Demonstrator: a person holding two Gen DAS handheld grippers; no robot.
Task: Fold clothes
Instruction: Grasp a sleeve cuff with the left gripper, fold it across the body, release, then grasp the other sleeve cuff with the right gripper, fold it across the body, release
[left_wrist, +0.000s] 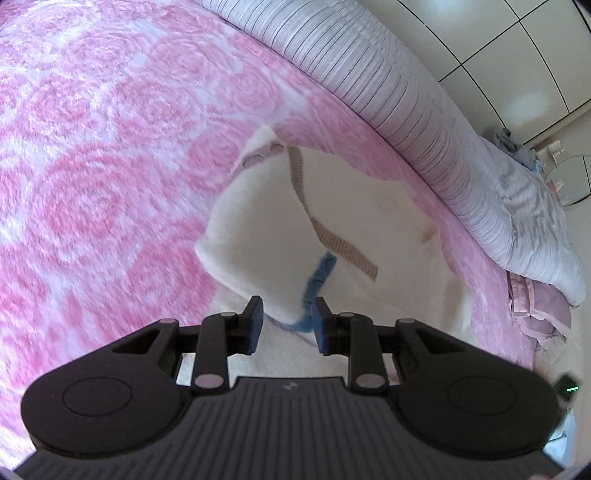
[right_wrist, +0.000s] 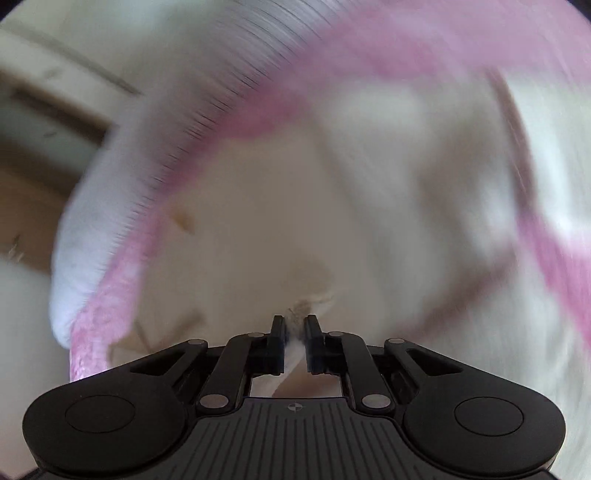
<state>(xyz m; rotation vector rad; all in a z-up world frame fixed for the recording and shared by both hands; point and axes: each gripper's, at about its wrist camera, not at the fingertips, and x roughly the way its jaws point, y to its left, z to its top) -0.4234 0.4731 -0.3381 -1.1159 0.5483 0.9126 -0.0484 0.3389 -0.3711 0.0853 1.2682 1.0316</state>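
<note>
A cream garment (left_wrist: 332, 221) is seen spread on a pink blanket (left_wrist: 92, 147), with a striped duvet (left_wrist: 388, 85) bunched along the far edge. The left gripper (left_wrist: 288, 321) is spread, with a garment fold and a blue yarn strand (left_wrist: 317, 277) between its fingers. A cream fabric edge (right_wrist: 294, 345) is pinched by the right gripper (right_wrist: 294, 334) (view heavily blurred).

Pink rose-swirl blanket (left_wrist: 92, 155); cream garment (left_wrist: 369, 221) with tan strap (left_wrist: 295, 173) and blue yarn (left_wrist: 319, 273); grey striped duvet (left_wrist: 388, 74).
</note>
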